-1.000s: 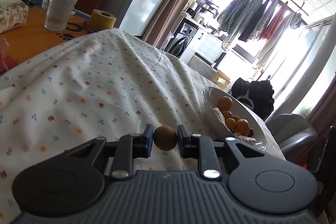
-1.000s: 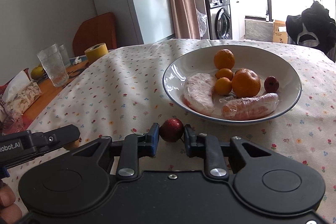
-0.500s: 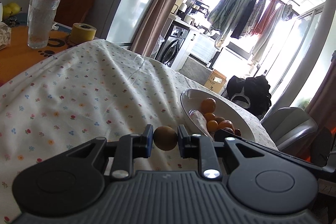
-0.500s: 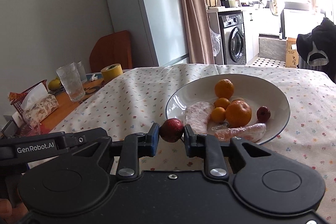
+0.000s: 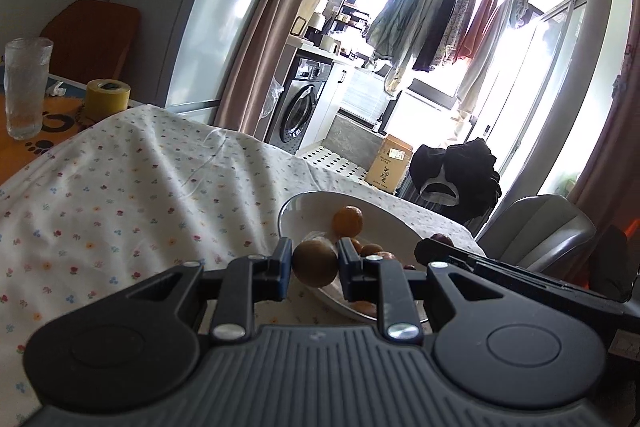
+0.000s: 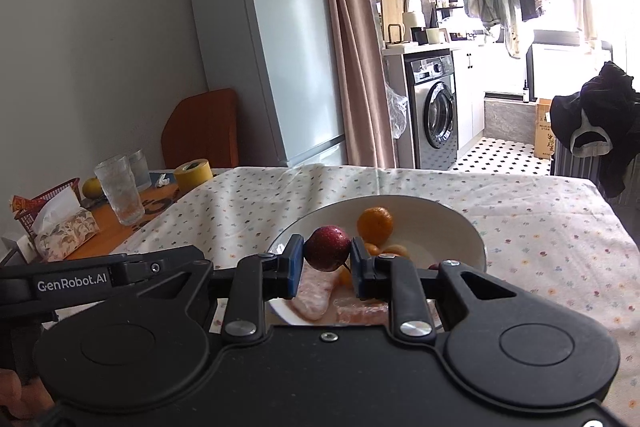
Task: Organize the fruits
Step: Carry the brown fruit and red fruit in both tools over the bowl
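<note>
My left gripper (image 5: 315, 263) is shut on a small brown round fruit (image 5: 315, 263), held at the near rim of the white bowl (image 5: 304, 203). My right gripper (image 6: 327, 254) is shut on a small dark red fruit (image 6: 327, 247), raised over the near side of the same bowl (image 6: 460, 223). The bowl holds an orange (image 6: 375, 223), smaller oranges, and wrapped pink fruit pieces (image 6: 314, 293). In the left wrist view the right gripper's body (image 5: 500, 275) crosses over the bowl's right side. The left gripper's body (image 6: 100, 277) shows at the left of the right wrist view.
A floral tablecloth (image 5: 120, 195) covers the table. At the left stand a drinking glass (image 6: 119, 189), a yellow tape roll (image 6: 193, 174), a tissue box (image 6: 64, 231) and a red basket (image 6: 44, 197). A grey chair (image 5: 540, 227) stands beyond the table's right edge.
Both grippers have risen and moved forward toward the bowl, each still holding its fruit. The bowl now lies just under and behind the fingertips.
</note>
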The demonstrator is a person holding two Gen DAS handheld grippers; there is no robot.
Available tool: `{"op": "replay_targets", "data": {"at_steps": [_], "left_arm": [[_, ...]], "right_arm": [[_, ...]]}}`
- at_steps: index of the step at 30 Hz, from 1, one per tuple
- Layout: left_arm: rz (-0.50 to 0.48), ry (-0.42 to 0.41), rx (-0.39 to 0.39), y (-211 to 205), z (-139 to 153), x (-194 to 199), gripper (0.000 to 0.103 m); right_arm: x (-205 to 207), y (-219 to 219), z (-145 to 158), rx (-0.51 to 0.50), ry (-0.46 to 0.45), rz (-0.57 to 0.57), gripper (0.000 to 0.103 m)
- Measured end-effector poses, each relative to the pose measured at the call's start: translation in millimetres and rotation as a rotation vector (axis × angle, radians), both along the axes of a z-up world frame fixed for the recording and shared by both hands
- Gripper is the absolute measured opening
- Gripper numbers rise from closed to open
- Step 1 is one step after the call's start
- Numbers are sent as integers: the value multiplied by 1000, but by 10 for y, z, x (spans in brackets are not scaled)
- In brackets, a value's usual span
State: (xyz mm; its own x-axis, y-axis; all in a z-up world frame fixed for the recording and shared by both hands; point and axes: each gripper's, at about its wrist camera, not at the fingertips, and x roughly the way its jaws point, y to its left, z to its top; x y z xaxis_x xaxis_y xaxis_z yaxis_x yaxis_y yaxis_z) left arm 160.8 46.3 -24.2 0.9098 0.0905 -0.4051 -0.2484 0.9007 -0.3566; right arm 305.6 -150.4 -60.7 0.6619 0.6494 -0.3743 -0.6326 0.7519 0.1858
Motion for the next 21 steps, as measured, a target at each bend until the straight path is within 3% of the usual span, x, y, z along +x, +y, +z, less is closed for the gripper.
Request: {"op": "replay_targets", "data": {"at_steps": [12,21], "left_arm": [[-31,20,16,-117,41,430,22],[-67,65,19,-235,-72,719,23]], "right_arm": [[464,-177,70,17,12,-54,23],[594,-254,-102,40,30,-67,23]]}}
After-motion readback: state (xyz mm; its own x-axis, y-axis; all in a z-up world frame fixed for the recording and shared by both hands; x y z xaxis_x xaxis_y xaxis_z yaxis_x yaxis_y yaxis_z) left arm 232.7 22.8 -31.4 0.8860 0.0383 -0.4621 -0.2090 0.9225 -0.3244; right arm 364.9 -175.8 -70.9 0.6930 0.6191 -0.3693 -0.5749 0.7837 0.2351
